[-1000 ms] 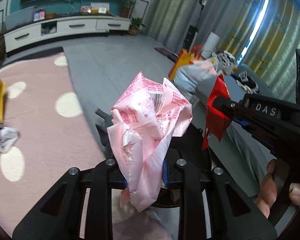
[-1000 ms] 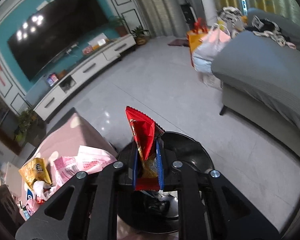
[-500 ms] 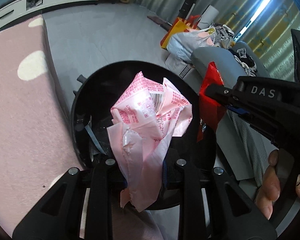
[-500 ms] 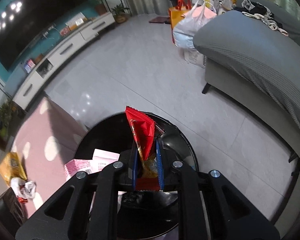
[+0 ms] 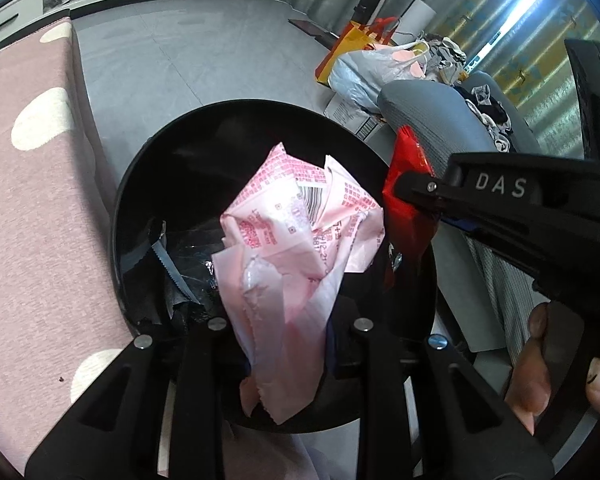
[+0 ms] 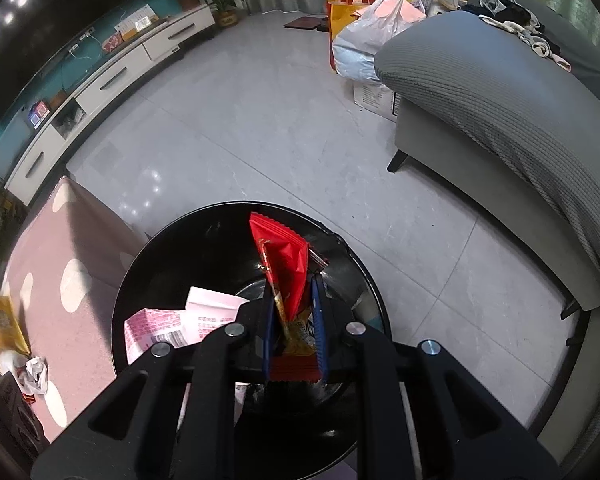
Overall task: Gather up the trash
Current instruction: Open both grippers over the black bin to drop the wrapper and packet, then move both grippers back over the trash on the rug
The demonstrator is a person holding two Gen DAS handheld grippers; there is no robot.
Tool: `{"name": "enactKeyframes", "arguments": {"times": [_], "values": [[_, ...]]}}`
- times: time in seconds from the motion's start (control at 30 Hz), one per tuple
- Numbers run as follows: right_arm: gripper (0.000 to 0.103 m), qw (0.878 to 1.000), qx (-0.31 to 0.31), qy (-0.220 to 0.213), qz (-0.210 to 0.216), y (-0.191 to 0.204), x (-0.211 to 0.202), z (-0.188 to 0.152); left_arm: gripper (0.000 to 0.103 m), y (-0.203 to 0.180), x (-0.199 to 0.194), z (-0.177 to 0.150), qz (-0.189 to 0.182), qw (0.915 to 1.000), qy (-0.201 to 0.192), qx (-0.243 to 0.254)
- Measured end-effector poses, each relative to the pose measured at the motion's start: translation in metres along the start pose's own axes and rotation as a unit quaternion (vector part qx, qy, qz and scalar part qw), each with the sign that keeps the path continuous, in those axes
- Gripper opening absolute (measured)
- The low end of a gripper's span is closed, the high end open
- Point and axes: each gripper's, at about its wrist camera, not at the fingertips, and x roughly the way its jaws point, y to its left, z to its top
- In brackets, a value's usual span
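Pink wrapper (image 5: pixel 296 236) clamped in left tool (image 5: pixel 288 328); red wrapper (image 6: pixel 286 272) clamped in right tool (image 6: pixel 292 344), over black bin (image 6: pixel 148 264).

"DAS" in pale caps reads on the side of the right gripper (image 5: pixel 496 190) body, seen from the left wrist cam. The pink wrapper (image 5: pixel 300 232) has a barcode, a QR-type square & dense red print w/ digits near it (too small and creased to read). The red wrapper (image 6: pixel 286 268) shows gold marks, not legible. Nothing else readable.

Pink printed wrapper (image 5: pixel 300 236), red wrapper (image 6: pixel 286 268), black bin (image 5: pixel 140 184) (glossy).
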Motion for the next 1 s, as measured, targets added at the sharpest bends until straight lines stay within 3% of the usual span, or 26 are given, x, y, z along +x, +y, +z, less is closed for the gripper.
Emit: {"name": "enactKeyframes", "arguments": {"times": [0.17, 0.23, 0.3, 0.53, 0.6, 0.8, 1.0], "values": [[0.025, 1.0, -0.005, 0.0, -0.011, 0.004, 0.0, 0.0, 0.031, 0.002, 0.0, -0.001, -0.005, 1.0, 0.004, -0.005], [0.026, 1.0, -0.007, -0.002, -0.011, 0.004, -0.002, 0.0, 0.049, 0.003, -0.005, -0.001, -0.002, 1.0, 0.003, 0.0], [0.035, 1.0, -0.001, -0.006, -0.012, 0.003, -0.005, 0.0, 0.064, 0.006, -0.014, 0.0, -0.006, 0.9999, -0.008, -0.007], [0.071, 0.999, 0.016, -0.049, 0.003, 0.008, -0.033, -0.001, 0.092, 0.032, -0.067, 0.002, -0.014, 0.9967, -0.063, -0.048], [0.081, 0.998, 0.012, -0.062, 0.012, 0.015, -0.043, -0.002, 0.097, 0.043, -0.088, -0.001, -0.007, 0.9949, -0.084, -0.056], [0.09, 0.993, -0.031, -0.1, 0.048, 0.055, -0.073, -0.011, 0.1, 0.091, -0.165, -0.017, 0.052, 0.9841, -0.149, -0.082], [0.097, 0.986, -0.069, -0.124, 0.085, 0.093, -0.092, -0.021, 0.1, 0.159, -0.247, -0.047, 0.127, 0.9597, -0.207, -0.141]]}}
